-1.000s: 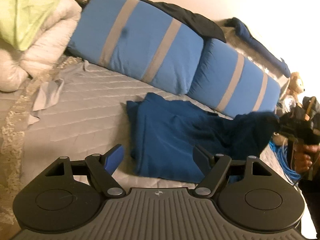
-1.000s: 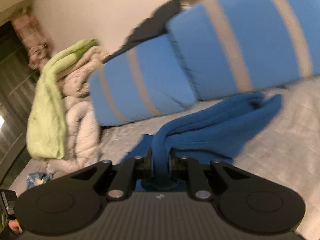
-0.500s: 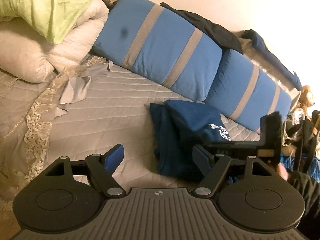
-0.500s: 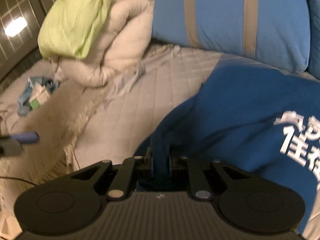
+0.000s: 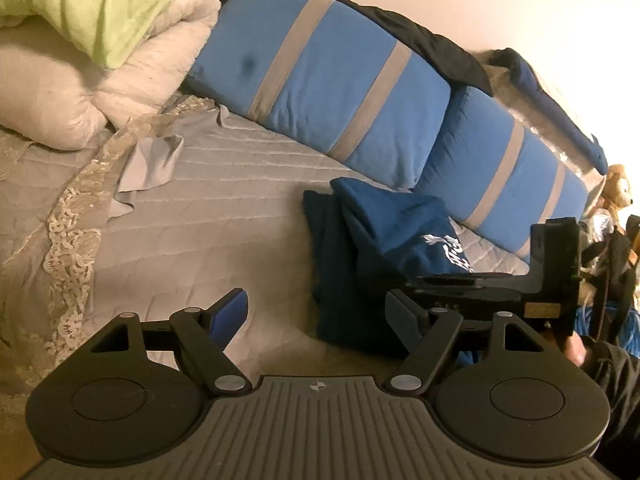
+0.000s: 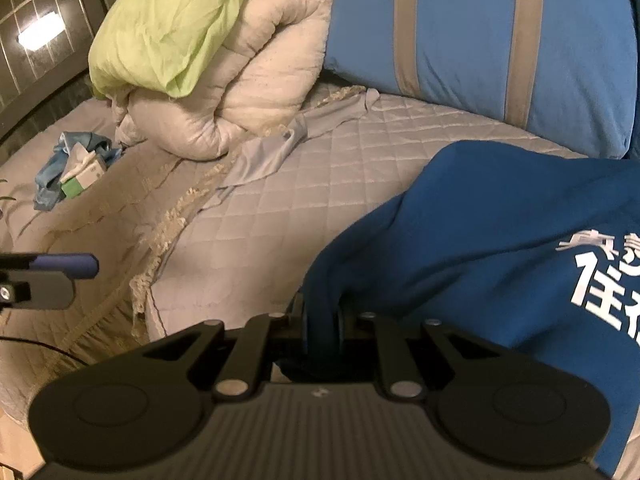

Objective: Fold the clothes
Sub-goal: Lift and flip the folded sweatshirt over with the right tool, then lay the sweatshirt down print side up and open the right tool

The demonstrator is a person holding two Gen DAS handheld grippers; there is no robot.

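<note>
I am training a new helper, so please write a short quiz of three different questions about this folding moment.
1. True or false: the left gripper is clamped on the blue shirt.
2. What does the right gripper hold? A) green cloth B) blue shirt C) striped pillow
3. Fill in: the shirt's print is ____ in colour.

Key: 1 false, its jaws stand open and empty; 2 B; 3 white.

Two blue striped pillows [image 5: 332, 96] line the wall; a lime cloth [image 6: 168, 28] tops a cream comforter [image 6: 248, 92]
</note>
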